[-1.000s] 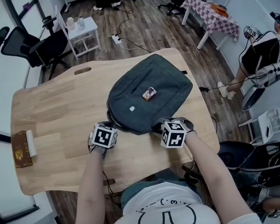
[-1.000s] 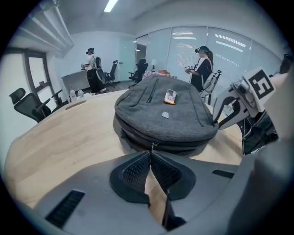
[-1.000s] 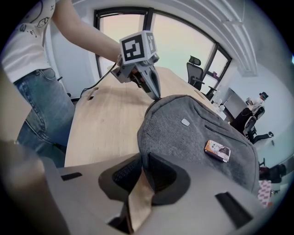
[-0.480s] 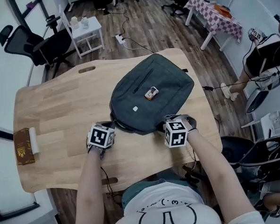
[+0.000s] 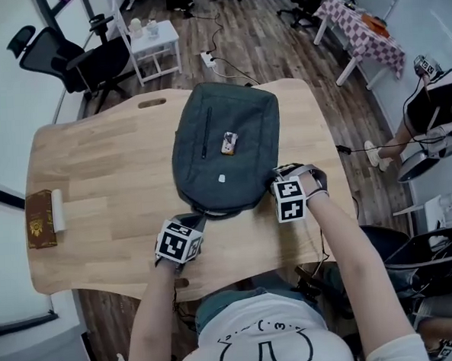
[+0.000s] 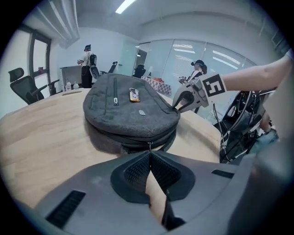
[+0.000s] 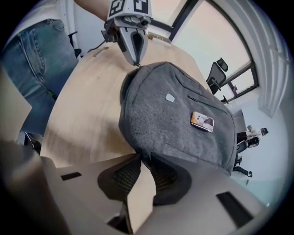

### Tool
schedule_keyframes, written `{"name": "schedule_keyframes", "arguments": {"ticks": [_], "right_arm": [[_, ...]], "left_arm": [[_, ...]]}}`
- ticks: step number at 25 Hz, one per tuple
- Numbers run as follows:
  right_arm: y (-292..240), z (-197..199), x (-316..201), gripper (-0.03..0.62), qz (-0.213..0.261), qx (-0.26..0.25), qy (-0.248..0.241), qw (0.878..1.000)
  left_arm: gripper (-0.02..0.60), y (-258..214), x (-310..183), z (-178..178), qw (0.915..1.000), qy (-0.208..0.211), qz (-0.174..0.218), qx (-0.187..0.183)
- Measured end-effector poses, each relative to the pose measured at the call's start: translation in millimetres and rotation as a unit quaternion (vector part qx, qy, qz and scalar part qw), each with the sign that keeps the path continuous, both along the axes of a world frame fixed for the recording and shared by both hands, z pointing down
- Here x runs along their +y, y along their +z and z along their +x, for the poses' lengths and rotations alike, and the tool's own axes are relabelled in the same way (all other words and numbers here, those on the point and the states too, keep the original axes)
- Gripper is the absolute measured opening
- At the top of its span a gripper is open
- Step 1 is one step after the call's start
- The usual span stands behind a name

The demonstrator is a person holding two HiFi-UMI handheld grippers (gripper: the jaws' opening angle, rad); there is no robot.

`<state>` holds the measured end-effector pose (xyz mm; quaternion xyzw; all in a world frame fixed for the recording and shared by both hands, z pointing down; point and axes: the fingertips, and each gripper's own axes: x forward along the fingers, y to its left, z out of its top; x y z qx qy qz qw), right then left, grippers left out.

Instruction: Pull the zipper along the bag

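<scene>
One wooden table (image 5: 95, 168) carried the work. A grey bag (image 5: 230, 122) lay flat on it towards the right edge, its length running from the near edge to the far edge. The right gripper (image 7: 141, 158) was clamped on the rim of the bag at the bag's near right corner; its jaws had just been opening somewhat, with the fabric between them. The left gripper (image 6: 149, 150) had its jaws together on the zipper pull (image 6: 149, 146) at the bag's near end. A brown book (image 5: 40, 229) lay at the left edge, well apart, and a small badge (image 5: 227, 143) sat on top of the bag.

Judged step: the pull is gripped and the bag anchored, with the draw along the track in hand. The next move calls for a firm right-hand hold while the left follows the curve of the zipper.

Against the earlier frame, the bag had swung from a slant to lie squarer, and the left gripper had drawn nearer the near edge.
</scene>
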<state>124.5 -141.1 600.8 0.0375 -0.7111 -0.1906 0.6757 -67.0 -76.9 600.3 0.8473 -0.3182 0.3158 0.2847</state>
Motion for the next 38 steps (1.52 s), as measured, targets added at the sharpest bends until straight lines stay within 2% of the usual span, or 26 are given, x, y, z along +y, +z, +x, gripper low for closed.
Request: {"name": "schedule_keyframes", "arguments": {"ticks": [5, 8, 11, 13, 16, 18, 20, 26, 29, 31, 38], "right_arm": [[3, 3, -16, 0.120, 0.030, 0.038, -0.020, 0.999], [-2, 5, -17, 0.139, 0.045, 0.028, -0.005, 0.999], [-17, 8, -11, 0.198, 0.038, -0.016, 0.036, 0.999], [-29, 3, 3, 0.201, 0.008, -0.054, 0.065, 0.996], [-43, -23, 32, 0.201, -0.054, -0.132, 0.106, 0.984], [-46, -47, 46, 0.199, -0.077, -0.179, 0.118, 0.974], [-41, -66, 56, 0.199, -0.093, -0.197, 0.117, 0.969], [-11, -95, 58, 0.196, -0.095, -0.201, 0.120, 0.968], [-3, -94, 57, 0.132, -0.097, -0.181, 0.111, 0.972], [-3, -92, 56, 0.118, -0.106, -0.175, 0.106, 0.973], [-9, -91, 58, 0.110, -0.116, -0.190, 0.092, 0.970]], "left_arm": [[0.017, 3, 14, 15, 0.9999, 0.013, -0.008, 0.003], [0.017, 4, 16, 18, 0.9998, 0.004, -0.014, 0.014], [0.017, 1, 16, 18, 0.9992, -0.007, -0.024, 0.030], [0.017, -1, 16, 19, 0.9990, -0.008, -0.026, 0.036], [0.017, -7, 15, 26, 0.9982, -0.007, -0.029, 0.052], [0.017, -8, 16, 34, 0.9979, -0.003, -0.031, 0.056], [0.017, -9, 18, 43, 0.9977, 0.003, -0.033, 0.059], [0.017, -7, 22, 69, 0.9976, 0.014, -0.035, 0.058], [0.017, -4, 20, 71, 0.9983, 0.003, -0.033, 0.048], [0.017, -4, 18, 70, 0.9984, 0.000, -0.031, 0.047], [0.017, -11, 20, 62, 0.9982, 0.043, -0.011, 0.040]]}}
